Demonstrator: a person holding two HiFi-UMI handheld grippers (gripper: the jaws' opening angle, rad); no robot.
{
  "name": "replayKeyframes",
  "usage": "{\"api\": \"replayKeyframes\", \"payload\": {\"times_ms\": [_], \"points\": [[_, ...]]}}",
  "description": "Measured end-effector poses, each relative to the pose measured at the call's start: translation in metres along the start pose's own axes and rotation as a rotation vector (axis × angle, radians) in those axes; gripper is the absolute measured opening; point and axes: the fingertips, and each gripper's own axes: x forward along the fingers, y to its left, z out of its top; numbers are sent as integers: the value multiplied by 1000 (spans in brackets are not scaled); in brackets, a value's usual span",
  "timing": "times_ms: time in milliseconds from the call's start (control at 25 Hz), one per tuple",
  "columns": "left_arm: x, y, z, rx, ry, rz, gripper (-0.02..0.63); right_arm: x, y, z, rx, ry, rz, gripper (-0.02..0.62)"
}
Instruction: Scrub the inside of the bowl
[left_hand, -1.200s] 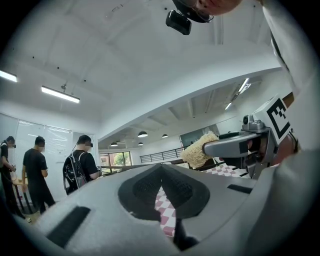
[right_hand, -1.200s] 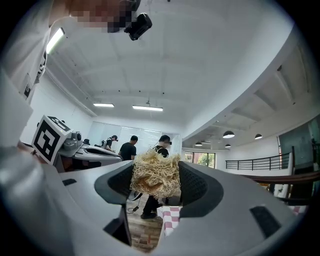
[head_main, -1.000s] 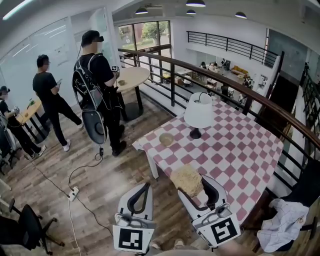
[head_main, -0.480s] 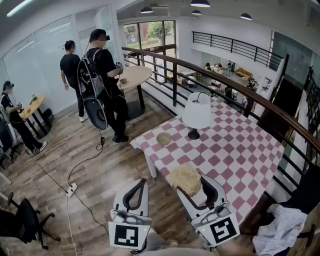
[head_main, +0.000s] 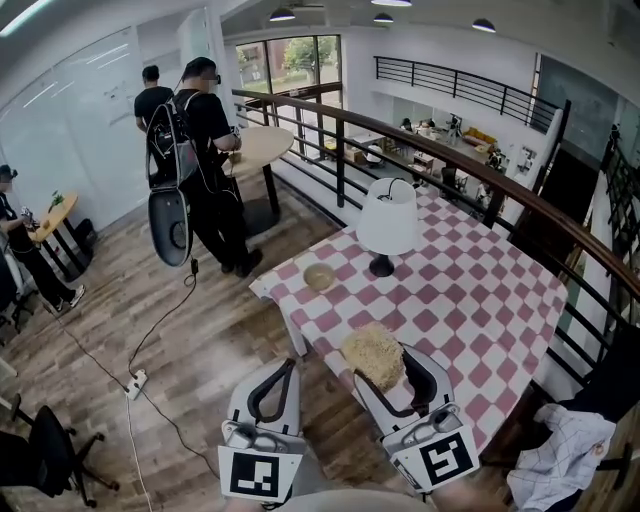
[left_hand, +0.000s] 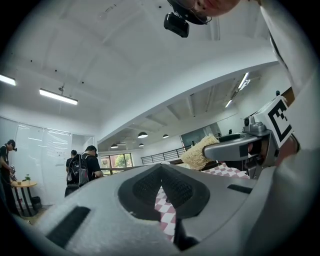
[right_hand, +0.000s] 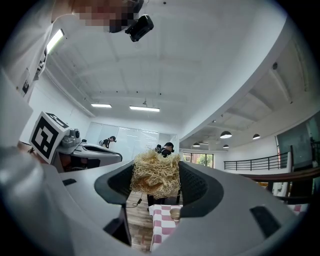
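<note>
A small tan bowl (head_main: 319, 277) sits near the left corner of the red-and-white checkered table (head_main: 470, 300); it also shows small and low between the jaws as the bowl (right_hand: 175, 213). My right gripper (head_main: 385, 365) is shut on a straw-coloured fibrous scrubber (head_main: 374, 355), held up over the table's near edge, well short of the bowl. In the right gripper view the scrubber (right_hand: 155, 172) fills the gap between the fingers. My left gripper (head_main: 288, 368) hangs over the wooden floor left of the table, jaws shut with nothing in them, as the left gripper (left_hand: 161, 172) confirms.
A white-shaded lamp (head_main: 388, 225) on a dark base stands on the table just behind the bowl. A railing (head_main: 450, 160) runs behind the table. A person with a backpack (head_main: 200, 160) stands on the wooden floor at the left. Clothes (head_main: 565, 445) lie at bottom right.
Both grippers stay almost where they were, the right one still holding the scrubber. The view has shifted slightly towards the table. People in the background have walked further away.
</note>
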Motion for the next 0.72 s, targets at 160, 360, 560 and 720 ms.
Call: {"api": "replayKeyframes", "payload": {"times_ms": [160, 360, 560, 720], "points": [[20, 14, -8, -9, -4, -17, 14, 20, -5, -7, -24, 19, -13, 253], [46, 37, -23, -25, 5, -45, 14, 54, -12, -17, -30, 38, -31, 253], [81, 73, -41, -47, 28, -68, 14, 99, -22, -32, -25, 70, -52, 253], [115, 107, -48, -52, 32, -84, 14, 141, -34, -40, -24, 91, -71, 253]]}}
